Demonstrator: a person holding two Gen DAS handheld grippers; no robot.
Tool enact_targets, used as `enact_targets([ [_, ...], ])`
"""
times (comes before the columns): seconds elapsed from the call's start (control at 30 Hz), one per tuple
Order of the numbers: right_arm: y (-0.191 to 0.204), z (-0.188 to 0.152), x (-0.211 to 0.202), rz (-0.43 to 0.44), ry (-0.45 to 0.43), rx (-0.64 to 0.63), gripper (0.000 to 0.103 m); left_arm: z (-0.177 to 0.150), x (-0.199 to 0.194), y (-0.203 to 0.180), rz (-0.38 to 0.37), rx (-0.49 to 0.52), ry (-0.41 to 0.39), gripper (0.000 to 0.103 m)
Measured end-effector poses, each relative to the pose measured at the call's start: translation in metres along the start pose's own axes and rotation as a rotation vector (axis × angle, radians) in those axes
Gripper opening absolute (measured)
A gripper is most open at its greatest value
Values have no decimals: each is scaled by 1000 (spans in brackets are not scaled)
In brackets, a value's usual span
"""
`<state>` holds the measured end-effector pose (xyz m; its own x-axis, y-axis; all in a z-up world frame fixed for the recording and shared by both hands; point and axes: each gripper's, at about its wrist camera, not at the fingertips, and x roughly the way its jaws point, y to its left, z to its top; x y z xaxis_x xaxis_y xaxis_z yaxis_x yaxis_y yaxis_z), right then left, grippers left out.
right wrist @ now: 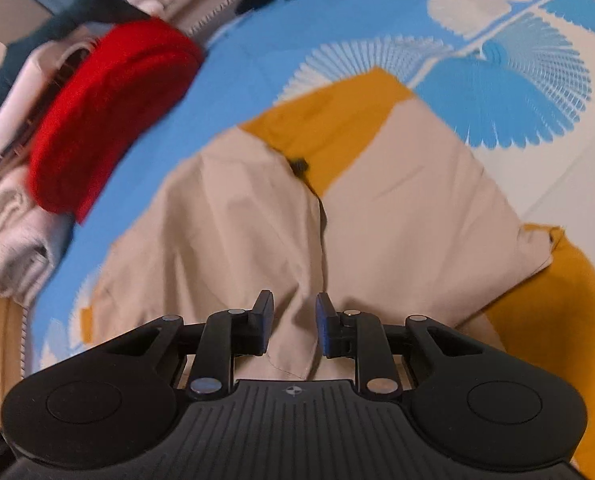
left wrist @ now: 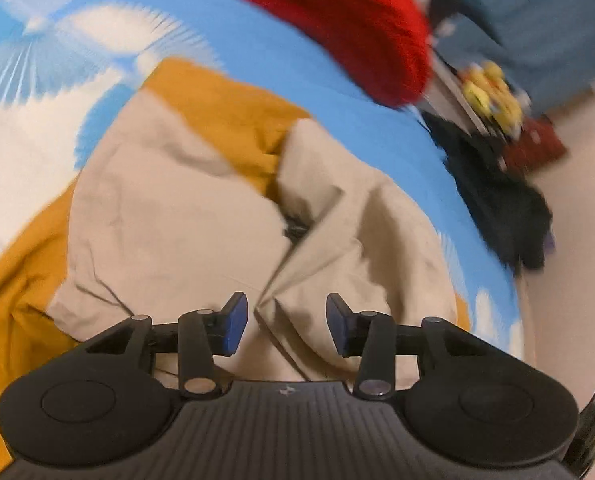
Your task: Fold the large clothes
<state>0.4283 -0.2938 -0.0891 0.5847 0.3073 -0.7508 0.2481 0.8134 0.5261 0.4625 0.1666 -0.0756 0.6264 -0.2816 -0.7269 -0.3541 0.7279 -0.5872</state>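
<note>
A beige and mustard-yellow garment (left wrist: 169,216) lies partly folded on a blue and white patterned bedsheet (left wrist: 329,92). It also shows in the right wrist view (right wrist: 409,200). My left gripper (left wrist: 286,326) is open and empty, just above the garment's near beige part. My right gripper (right wrist: 294,326) is open with a narrower gap, over a raised beige fold; nothing is clamped between its pads. The mustard fabric spreads to the left in the left wrist view (left wrist: 13,320) and to the right in the right wrist view (right wrist: 557,312).
A folded red garment (left wrist: 345,24) lies at the far side of the bed, also seen in the right wrist view (right wrist: 109,112). A dark garment (left wrist: 501,208) and a yellow-patterned item (left wrist: 493,96) lie at the bed's right edge. Folded white cloth (right wrist: 9,232) sits at the left.
</note>
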Motion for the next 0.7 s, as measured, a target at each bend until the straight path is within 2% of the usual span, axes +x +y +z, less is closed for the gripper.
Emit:
enact_targets([
  [0.1, 6, -8, 14, -45, 33, -28, 24, 7, 13, 13, -25, -94, 27, 47],
  [0.23, 10, -15, 27, -64, 56, -56, 23, 3, 20, 11, -18, -98, 33, 47],
  [0.3, 15, -19, 29, -58, 54, -80, 9, -1, 22, 9, -43, -91, 35, 47],
  [0.37, 19, -19, 26, -21, 37, -89, 6, -5, 31, 8, -28, -57, 41, 44],
  [0.43, 21, -15, 18, 86, 7, -63, 4, -6, 35, 8, -32, -65, 39, 27],
  [0.47, 21, -13, 13, 148, -10, -42, 3, -5, 33, 8, -40, -65, 31, 0],
  [0.5, 19, -12, 7, 230, -34, -12, 3, -2, 25, 7, -50, -71, -5, 0],
  [0.57, 14, -9, -9, 439, -83, 54, 3, 5, -6, 1, -127, -78, -131, 0],
  [0.63, 10, -7, -22, 577, -131, 90, 3, 12, -48, -16, -211, 20, -310, 0],
  [0.67, 9, -6, -23, 588, -128, 96, 3, 11, -63, -23, -217, 84, -375, 0],
  [0.7, 9, -7, -20, 553, -100, 93, 3, 8, -74, -31, -200, 155, -424, 0],
])
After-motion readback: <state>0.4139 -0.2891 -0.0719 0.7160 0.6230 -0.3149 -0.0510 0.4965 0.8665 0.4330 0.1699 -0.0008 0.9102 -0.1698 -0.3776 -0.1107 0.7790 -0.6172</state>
